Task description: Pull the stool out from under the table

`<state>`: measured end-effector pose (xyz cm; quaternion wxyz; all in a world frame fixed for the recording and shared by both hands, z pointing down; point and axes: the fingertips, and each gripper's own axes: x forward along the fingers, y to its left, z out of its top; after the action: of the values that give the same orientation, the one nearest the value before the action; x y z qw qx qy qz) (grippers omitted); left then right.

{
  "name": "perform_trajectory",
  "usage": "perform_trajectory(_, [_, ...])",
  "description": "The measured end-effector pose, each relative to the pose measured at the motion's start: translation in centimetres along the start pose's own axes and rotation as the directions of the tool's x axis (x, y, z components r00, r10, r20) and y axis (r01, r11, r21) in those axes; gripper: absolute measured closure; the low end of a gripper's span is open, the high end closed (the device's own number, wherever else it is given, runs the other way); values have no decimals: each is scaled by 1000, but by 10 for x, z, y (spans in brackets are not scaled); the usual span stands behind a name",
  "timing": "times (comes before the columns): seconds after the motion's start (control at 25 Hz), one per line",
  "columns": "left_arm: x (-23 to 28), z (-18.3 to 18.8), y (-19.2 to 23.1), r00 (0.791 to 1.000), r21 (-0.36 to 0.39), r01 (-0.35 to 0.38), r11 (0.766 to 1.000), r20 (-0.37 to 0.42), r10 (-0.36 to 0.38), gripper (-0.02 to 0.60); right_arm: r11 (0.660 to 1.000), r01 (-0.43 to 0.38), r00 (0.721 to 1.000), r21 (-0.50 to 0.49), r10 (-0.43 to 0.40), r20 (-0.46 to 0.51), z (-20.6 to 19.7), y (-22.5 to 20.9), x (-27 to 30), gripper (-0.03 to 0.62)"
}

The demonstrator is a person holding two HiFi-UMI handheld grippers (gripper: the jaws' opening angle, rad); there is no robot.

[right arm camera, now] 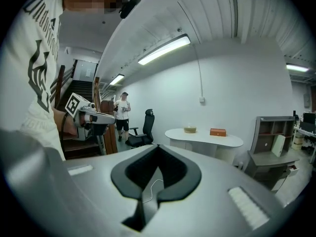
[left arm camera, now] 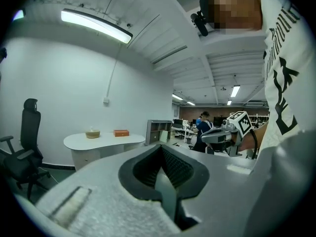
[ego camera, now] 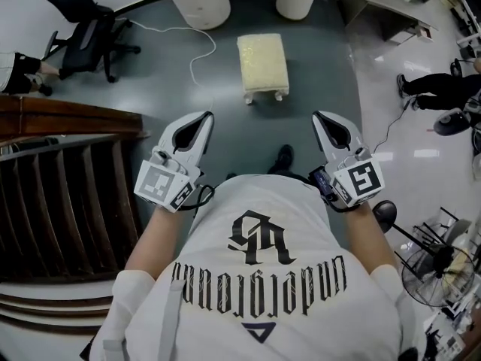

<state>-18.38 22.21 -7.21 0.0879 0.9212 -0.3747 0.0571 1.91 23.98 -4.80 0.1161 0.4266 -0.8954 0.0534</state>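
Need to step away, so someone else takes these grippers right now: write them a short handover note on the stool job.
Left gripper: shut, empty, held in front of the body.
Right gripper: shut, empty, level with the left.
Stool: standing upright on open floor ahead, roughly midway between the two grippers, touched by neither.
Table: its white pedestals stand just beyond the stool.
Done: the stool appears to be out from under the table.
Left: probably nothing; just confirm it is out far enough.

Grey floor (ego camera: 316,74) with a cream stool (ego camera: 263,65), a loose white cable (ego camera: 215,47) and a black office chair (ego camera: 83,21)
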Motion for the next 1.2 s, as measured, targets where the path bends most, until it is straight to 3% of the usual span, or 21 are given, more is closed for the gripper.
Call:
perform_trajectory(0.32, [-82, 3, 12, 998, 5, 65, 998, 12, -65, 574, 999, 45, 999, -12, -45, 31, 25, 91, 4, 592])
perform_trajectory(0.64, [-145, -11, -3, 993, 2, 116, 993, 12, -116, 574, 997, 74, 996, 18, -75, 43, 19, 173, -15, 592])
perform_trajectory(1.2, [-177, -19, -13, 991, -18, 136, 991, 20, -136, 574, 994, 107, 993, 29, -108, 42, 15, 206, -34, 592])
